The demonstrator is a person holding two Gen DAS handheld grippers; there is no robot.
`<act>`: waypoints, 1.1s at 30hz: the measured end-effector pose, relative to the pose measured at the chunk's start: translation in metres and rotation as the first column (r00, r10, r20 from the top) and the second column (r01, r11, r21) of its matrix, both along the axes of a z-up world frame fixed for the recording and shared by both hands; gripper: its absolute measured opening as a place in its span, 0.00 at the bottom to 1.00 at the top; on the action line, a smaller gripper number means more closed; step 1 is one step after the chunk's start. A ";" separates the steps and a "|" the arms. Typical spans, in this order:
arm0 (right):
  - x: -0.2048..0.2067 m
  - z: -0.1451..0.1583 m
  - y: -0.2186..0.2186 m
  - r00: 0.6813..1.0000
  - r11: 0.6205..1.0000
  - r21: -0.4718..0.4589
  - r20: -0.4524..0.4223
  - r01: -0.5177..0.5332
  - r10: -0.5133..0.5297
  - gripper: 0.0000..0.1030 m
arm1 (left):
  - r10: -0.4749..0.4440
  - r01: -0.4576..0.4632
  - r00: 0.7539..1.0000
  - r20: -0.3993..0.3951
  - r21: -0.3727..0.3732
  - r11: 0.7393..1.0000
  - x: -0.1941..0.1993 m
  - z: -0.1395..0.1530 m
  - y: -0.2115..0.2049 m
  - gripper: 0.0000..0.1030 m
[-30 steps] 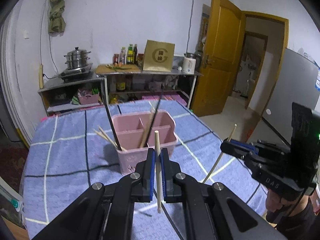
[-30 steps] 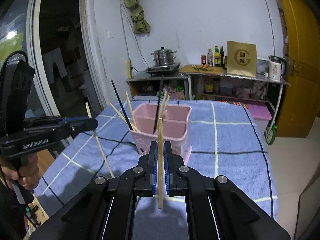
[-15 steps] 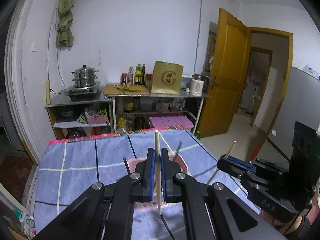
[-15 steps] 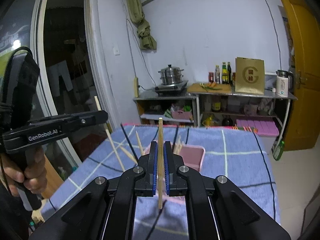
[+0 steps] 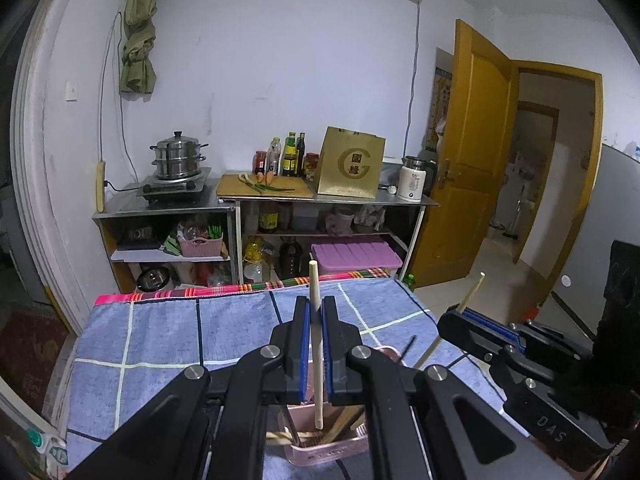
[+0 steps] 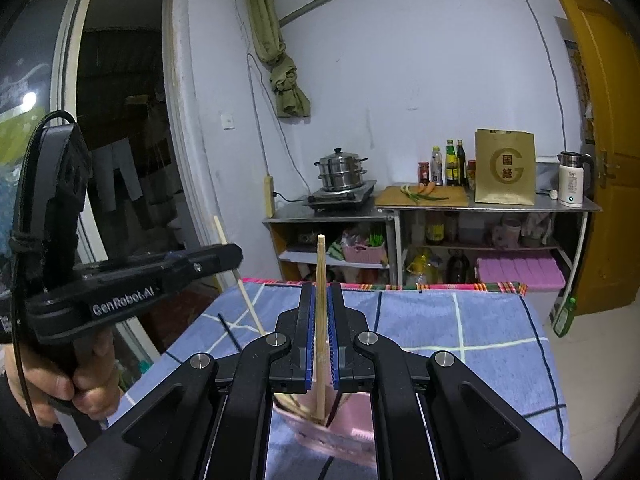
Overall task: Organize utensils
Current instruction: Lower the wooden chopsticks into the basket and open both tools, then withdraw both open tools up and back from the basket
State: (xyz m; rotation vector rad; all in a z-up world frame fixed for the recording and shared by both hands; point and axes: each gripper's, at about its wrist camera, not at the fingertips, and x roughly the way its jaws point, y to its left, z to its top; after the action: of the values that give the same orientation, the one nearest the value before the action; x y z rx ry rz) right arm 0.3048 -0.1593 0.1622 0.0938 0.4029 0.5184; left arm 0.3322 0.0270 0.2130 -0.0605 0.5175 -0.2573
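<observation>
My left gripper (image 5: 315, 312) is shut on a pale wooden chopstick (image 5: 317, 360) that stands upright. Its lower tip hangs just above the pink utensil caddy (image 5: 328, 450), which is mostly hidden under the fingers. In the right wrist view my right gripper (image 6: 321, 296) is shut on a second wooden chopstick (image 6: 320, 264), also upright over the pink caddy (image 6: 354, 410). The caddy holds several chopsticks, wooden and black. Each view also shows the other gripper: the right gripper (image 5: 454, 322) and the left gripper (image 6: 234, 254), each with its chopstick. A hand (image 6: 80, 384) holds the left grip.
The caddy stands on a table covered by a blue checked cloth (image 5: 168, 332). Behind it are metal shelves (image 5: 240, 204) with a steamer pot (image 5: 178, 156), bottles, a brown paper bag (image 5: 352, 166) and a kettle. A yellow door (image 5: 476, 152) stands at the right.
Both grippers have risen and come forward over the caddy, each keeping its chopstick. The caddy has slid from the middle of both views to under the fingers.
</observation>
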 end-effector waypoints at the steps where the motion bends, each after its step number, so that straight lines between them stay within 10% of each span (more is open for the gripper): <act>1: 0.002 -0.002 0.002 1.000 1.000 -0.002 -0.001 0.000 0.000 0.06 | 0.000 0.000 1.000 -0.002 -0.003 1.000 0.004 -0.004 0.001 0.05; 33: 0.024 -0.058 0.017 0.992 0.996 -0.069 -0.115 -0.050 0.041 0.11 | -0.045 0.047 0.994 -0.103 0.013 0.999 0.027 -0.074 -0.001 0.06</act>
State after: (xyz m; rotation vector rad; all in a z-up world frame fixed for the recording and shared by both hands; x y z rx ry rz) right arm 0.3287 -0.1427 0.1042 0.0450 0.5358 0.5444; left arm 0.3595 0.0265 0.1389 -0.0468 0.6235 -0.2962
